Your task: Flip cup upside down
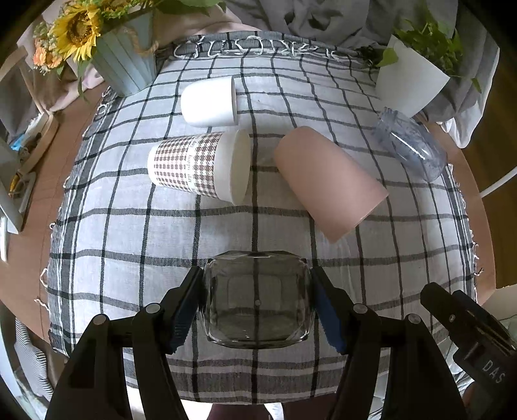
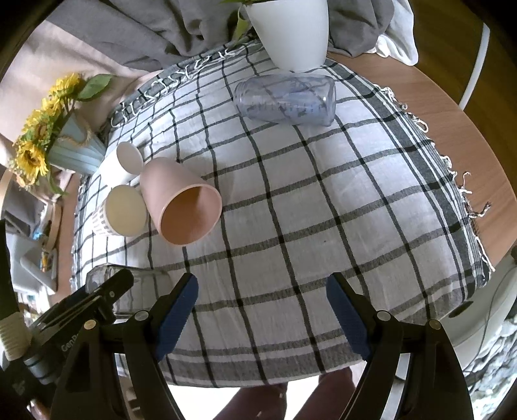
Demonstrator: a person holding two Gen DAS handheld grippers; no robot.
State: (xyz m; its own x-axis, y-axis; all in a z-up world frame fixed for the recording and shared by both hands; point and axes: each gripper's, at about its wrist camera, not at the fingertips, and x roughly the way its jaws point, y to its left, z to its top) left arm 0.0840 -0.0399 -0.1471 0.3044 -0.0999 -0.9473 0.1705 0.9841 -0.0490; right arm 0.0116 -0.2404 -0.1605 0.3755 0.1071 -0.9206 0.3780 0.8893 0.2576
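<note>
My left gripper is shut on a clear square glass cup, its blue pads pressing both sides, just above the checked cloth. The glass also shows at the lower left of the right wrist view, behind the left gripper's finger. Several cups lie on their sides: a pink one, a houndstooth paper one, a white one and a clear bluish plastic one. My right gripper is open and empty over the cloth's near edge.
A blue vase of sunflowers stands at the back left. A white plant pot stands at the back right. Grey fabric lies behind. The wooden table shows around the cloth.
</note>
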